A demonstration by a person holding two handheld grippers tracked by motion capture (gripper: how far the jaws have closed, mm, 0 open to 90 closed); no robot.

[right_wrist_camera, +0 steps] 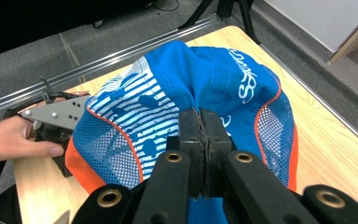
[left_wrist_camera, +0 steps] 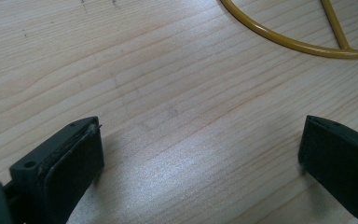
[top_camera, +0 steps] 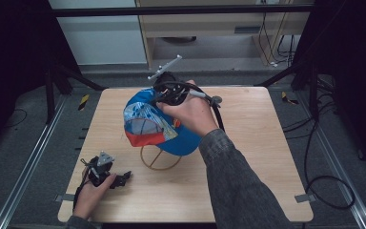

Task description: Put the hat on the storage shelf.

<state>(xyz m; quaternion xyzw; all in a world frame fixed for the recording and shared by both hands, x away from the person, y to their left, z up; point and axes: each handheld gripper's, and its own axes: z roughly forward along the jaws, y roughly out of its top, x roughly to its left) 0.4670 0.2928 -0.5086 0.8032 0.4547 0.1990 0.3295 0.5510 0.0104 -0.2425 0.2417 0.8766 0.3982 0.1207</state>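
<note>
Left tongs (top_camera: 122, 178) rest spread on the tabletop (top_camera: 248, 181), idle and holding nothing, near the yellow wire stand (top_camera: 160, 162). Right tongs (right_wrist_camera: 204, 122) are pressed together, pinching a fold of the blue cap (right_wrist_camera: 177, 93) at its crown, evidently to carry it; the cap hangs above the stand.

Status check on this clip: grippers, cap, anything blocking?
Right gripper shut, pinching blue mesh cap above yellow wire stand. Left gripper open, resting on wooden table. Nothing in the way.
</note>
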